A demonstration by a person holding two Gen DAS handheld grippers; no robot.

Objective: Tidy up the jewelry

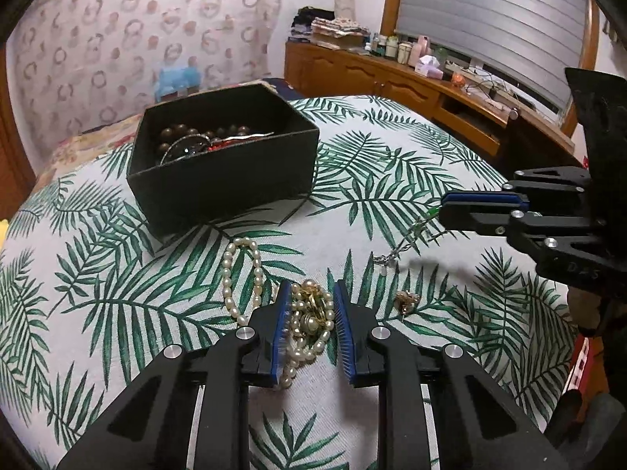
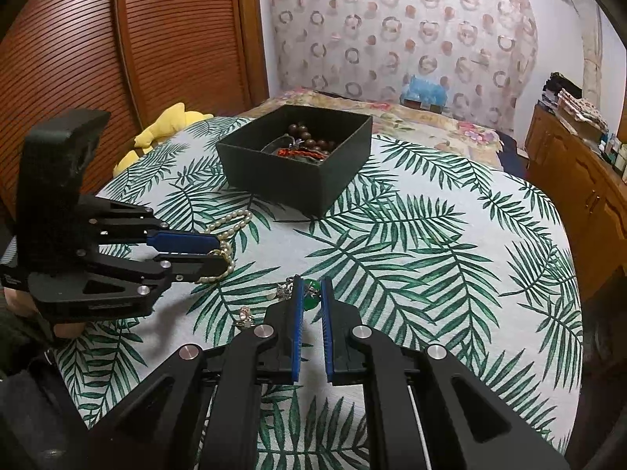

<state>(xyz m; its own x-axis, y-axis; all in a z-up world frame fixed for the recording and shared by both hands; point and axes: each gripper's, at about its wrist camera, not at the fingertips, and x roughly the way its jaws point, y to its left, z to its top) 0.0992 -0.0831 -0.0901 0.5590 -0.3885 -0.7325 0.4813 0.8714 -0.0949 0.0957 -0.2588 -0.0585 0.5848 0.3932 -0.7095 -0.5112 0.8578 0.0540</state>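
Note:
A black box holding dark beads and bracelets sits on the palm-leaf cloth. A pearl necklace with gold parts lies between the fingers of my left gripper, which is open around it. My right gripper is shut on a silver chain with green beads; the chain trails down to the cloth. A small gold earring lies on the cloth between the grippers.
The round table carries the cloth. A wooden dresser with bottles stands at the far right, a bed behind the table, a wooden slatted door and a yellow plush toy at the left.

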